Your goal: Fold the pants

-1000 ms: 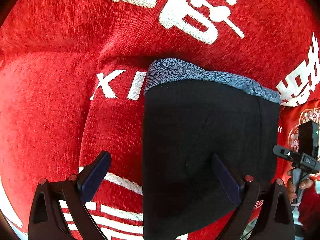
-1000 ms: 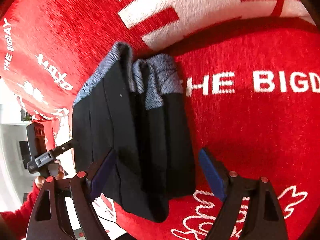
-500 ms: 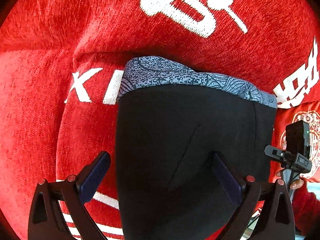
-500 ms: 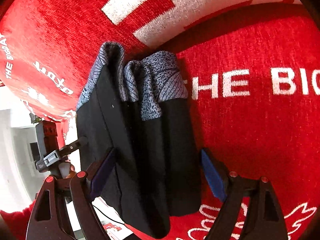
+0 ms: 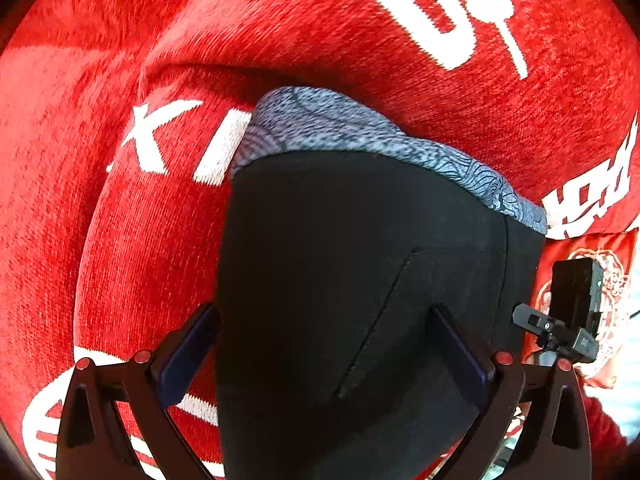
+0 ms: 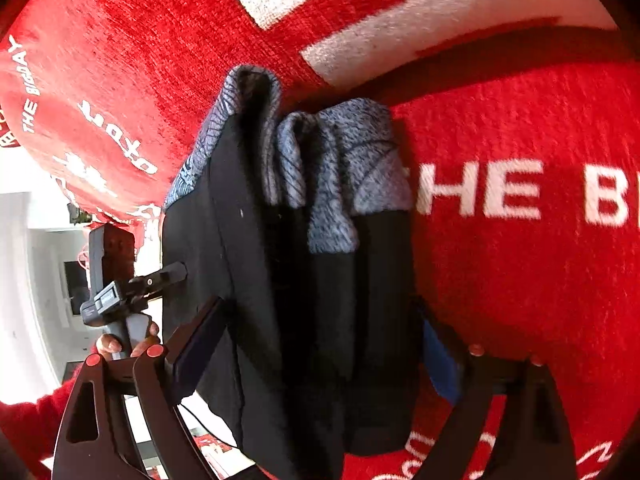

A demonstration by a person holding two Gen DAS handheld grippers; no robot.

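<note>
Folded black pants [image 5: 360, 280] with a grey-blue patterned waistband [image 5: 360, 136] lie on a red blanket. My left gripper [image 5: 322, 316] points down over them with its jaws wide. Its left pad is at the pants' left edge and its right pad is over the black cloth. In the right wrist view the pants [image 6: 320, 300] show as stacked layers, waistband [image 6: 348, 160] at the far end. They sit between the jaws of my right gripper [image 6: 320, 308], which are opening, and the pads do not press on the cloth.
The red blanket [image 5: 160, 80] with white lettering [image 6: 480, 188] fills both views. The right gripper's body [image 5: 572, 312] shows beside the pants' right edge. A hand [image 6: 116, 344] in a red sleeve [image 6: 32, 420] holds the left gripper's handle. A white room [image 6: 24, 260] lies beyond.
In the left wrist view the pants have grown larger and slid left between the fingers as that gripper came lower. The right gripper's right finger has moved slightly outward.
</note>
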